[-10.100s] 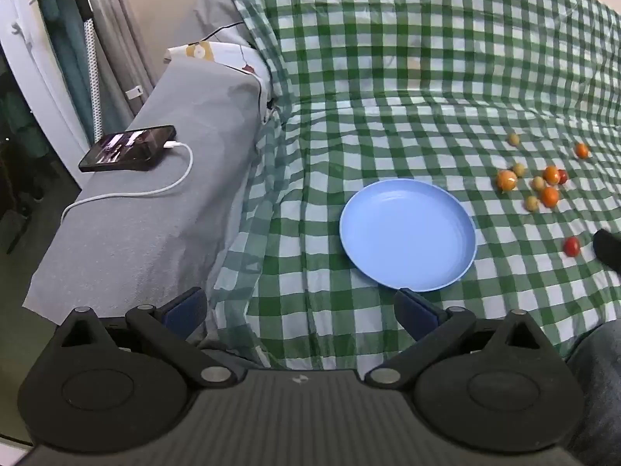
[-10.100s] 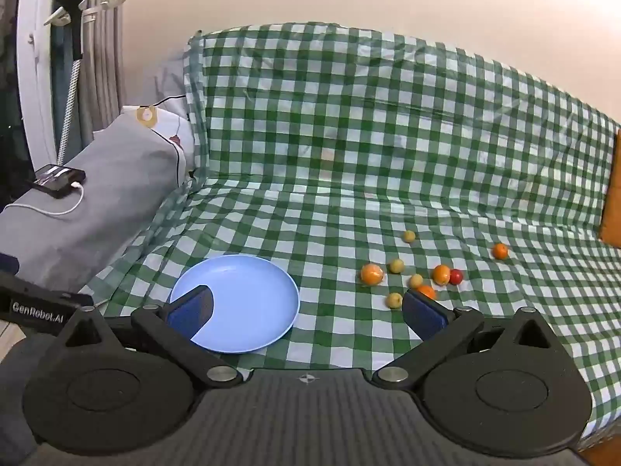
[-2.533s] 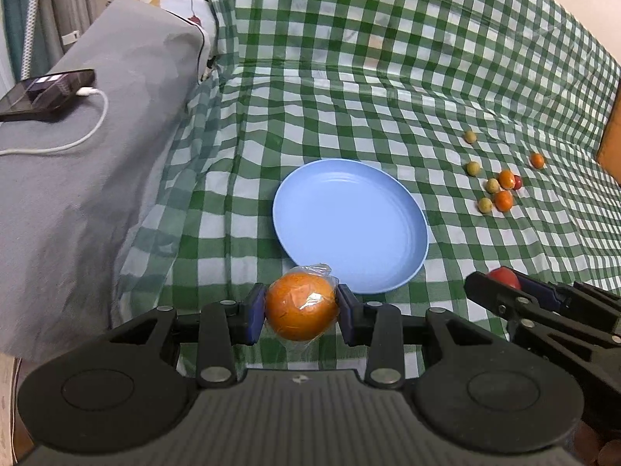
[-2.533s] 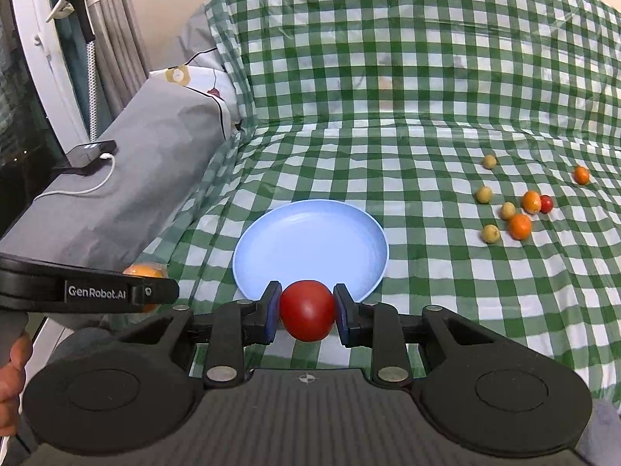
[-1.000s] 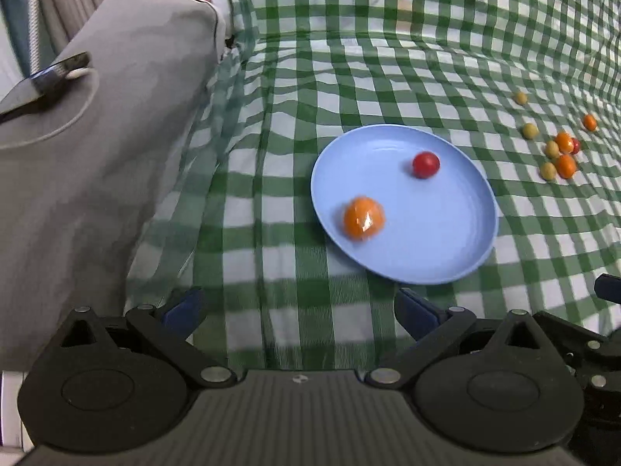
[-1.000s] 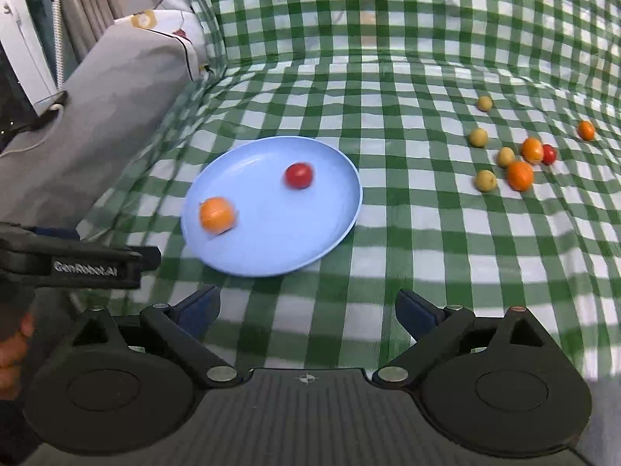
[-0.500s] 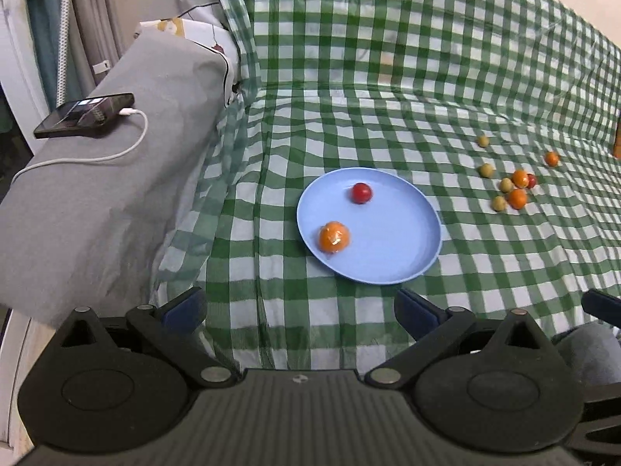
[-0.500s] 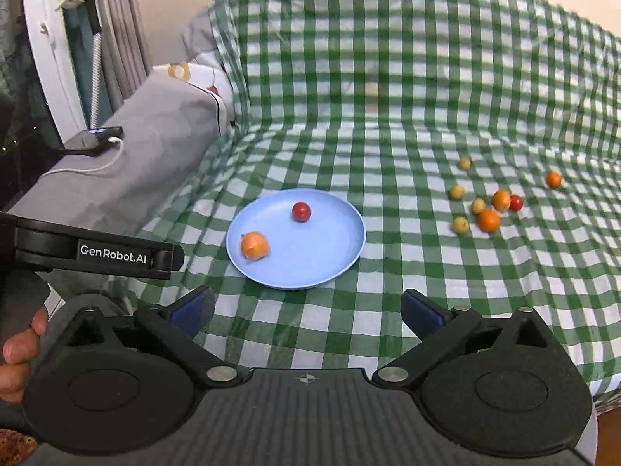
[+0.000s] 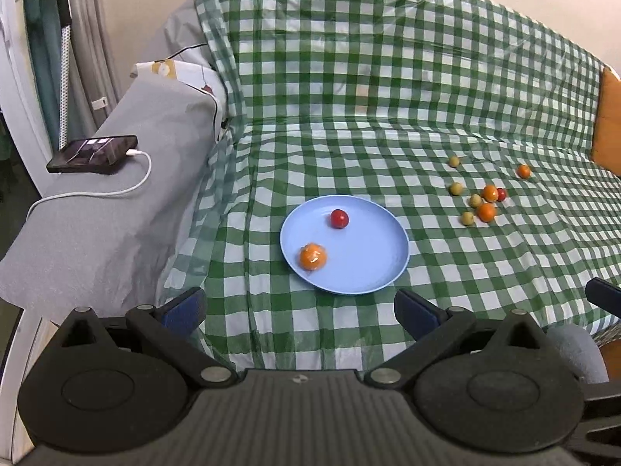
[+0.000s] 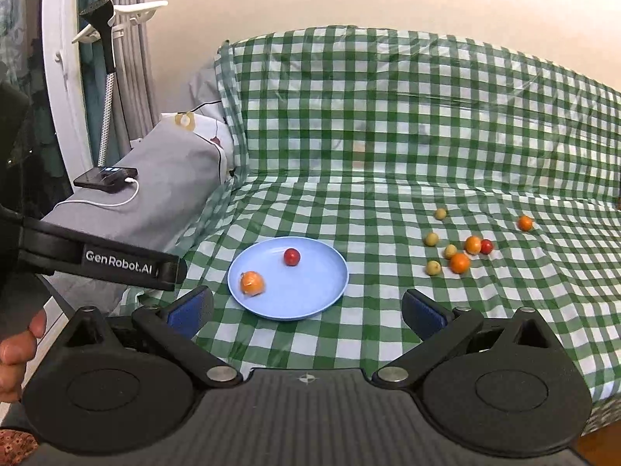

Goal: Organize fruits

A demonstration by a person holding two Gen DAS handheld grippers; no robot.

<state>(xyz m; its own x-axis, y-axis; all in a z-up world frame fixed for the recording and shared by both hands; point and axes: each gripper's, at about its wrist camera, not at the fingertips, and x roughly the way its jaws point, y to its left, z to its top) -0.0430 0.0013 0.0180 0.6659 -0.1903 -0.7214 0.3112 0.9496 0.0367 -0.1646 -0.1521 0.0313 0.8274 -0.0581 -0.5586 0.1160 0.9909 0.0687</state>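
A: Where did the fruit stand?

B: Two pieces lay in the blue plate [image 9: 382, 268]: a wrapped orange [image 9: 313, 256] near its front-left rim and a red tomato [image 9: 339, 218] toward the back, apart from each other. The loose fruits [image 9: 479, 204] sat in a cluster to the plate's right on the checked cover [image 9: 349, 124], one orange one [image 9: 523, 171] off by itself farther right.

A: And the tools?

B: The left tool [image 9: 299, 308] and the right tool [image 10: 306, 306] both stood wide with nothing between the jaws, hanging short of the plate. I'd judge they were held clear to pick the next targets.

A: Anything in the way?

B: Not between tools and cluster, by my reading. A phone [image 9: 93, 154] on its cable [image 9: 97, 193] rested on the grey armrest [image 9: 97, 240], well left of the plate. The small round fruits would likely roll on the slick cover if nudged.
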